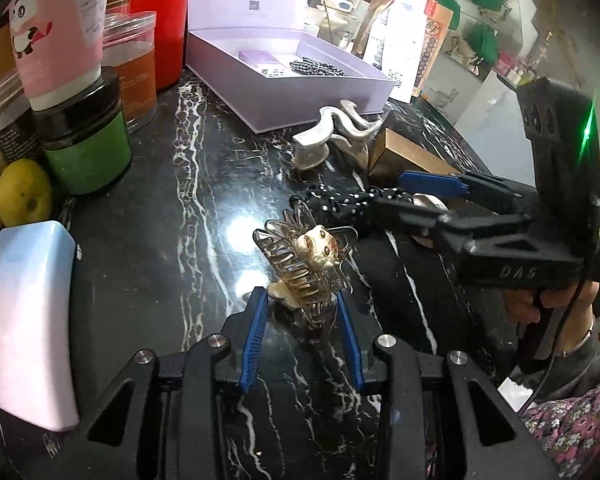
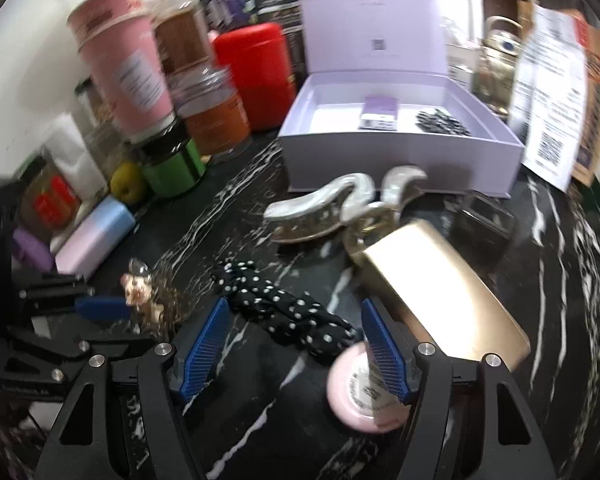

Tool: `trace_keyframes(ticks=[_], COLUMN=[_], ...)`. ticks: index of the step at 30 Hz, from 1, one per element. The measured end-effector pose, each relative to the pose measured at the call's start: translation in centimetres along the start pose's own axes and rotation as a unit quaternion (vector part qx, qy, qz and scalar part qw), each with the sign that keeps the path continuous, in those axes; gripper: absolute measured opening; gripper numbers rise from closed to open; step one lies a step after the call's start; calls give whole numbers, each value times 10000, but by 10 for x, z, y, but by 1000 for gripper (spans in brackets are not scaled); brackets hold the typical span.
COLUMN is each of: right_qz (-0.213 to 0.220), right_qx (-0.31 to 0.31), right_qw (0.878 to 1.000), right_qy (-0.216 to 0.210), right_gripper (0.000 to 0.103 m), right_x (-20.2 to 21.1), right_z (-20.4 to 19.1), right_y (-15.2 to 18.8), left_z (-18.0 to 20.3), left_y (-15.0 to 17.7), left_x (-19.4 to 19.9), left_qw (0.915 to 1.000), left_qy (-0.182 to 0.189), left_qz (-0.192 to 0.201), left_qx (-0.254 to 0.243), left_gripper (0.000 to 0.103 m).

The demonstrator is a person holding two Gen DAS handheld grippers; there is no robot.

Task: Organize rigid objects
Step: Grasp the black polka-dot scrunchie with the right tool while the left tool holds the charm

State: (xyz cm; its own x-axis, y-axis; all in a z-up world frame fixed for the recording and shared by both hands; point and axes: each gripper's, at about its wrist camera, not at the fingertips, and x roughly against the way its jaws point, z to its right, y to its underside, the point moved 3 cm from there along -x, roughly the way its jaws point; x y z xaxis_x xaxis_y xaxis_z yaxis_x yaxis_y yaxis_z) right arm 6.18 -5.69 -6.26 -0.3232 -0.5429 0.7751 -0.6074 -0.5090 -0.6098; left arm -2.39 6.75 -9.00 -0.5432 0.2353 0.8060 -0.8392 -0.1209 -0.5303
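My left gripper (image 1: 300, 294) is shut on a clear claw clip with a small cat figure (image 1: 308, 256), held just above the black marble counter (image 1: 148, 208). That clip (image 2: 140, 284) and the left gripper's blue pad show at the left of the right wrist view. My right gripper (image 2: 294, 308) stands open over a black polka-dot scrunchie (image 2: 284, 308), which lies between its pads without being pressed; in the left wrist view the right gripper (image 1: 388, 194) reaches in from the right. An open lilac box (image 2: 400, 160) stands behind, holding a small purple box and a checkered scrunchie.
Two pearl claw clips (image 2: 328, 208) and a gold box (image 2: 440, 292) lie before the lilac box (image 1: 320, 92). A pink-capped tube (image 2: 364, 396) lies under the right finger. Jars, a red canister (image 1: 160, 28), a lemon and a pastel case (image 1: 28, 320) line the left. Paper bags stand at the right.
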Motion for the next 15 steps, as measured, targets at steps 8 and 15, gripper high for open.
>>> trace_keyframes(ticks=[8,15], right_qz=[-227,-316], right_qx=[606,611], right_qw=[9978,9976], right_qy=[131,89], right_gripper=[56,23], right_x=[-19,-21], right_z=[-14,-13], right_y=[1,6], left_z=[-7,-12], left_y=[0,-3], left_x=[-2,-4], left_qw=[10000,9999], left_qy=[-40,-58], left_qz=[-10,-11], left_qx=[44,128], left_gripper=[34,34])
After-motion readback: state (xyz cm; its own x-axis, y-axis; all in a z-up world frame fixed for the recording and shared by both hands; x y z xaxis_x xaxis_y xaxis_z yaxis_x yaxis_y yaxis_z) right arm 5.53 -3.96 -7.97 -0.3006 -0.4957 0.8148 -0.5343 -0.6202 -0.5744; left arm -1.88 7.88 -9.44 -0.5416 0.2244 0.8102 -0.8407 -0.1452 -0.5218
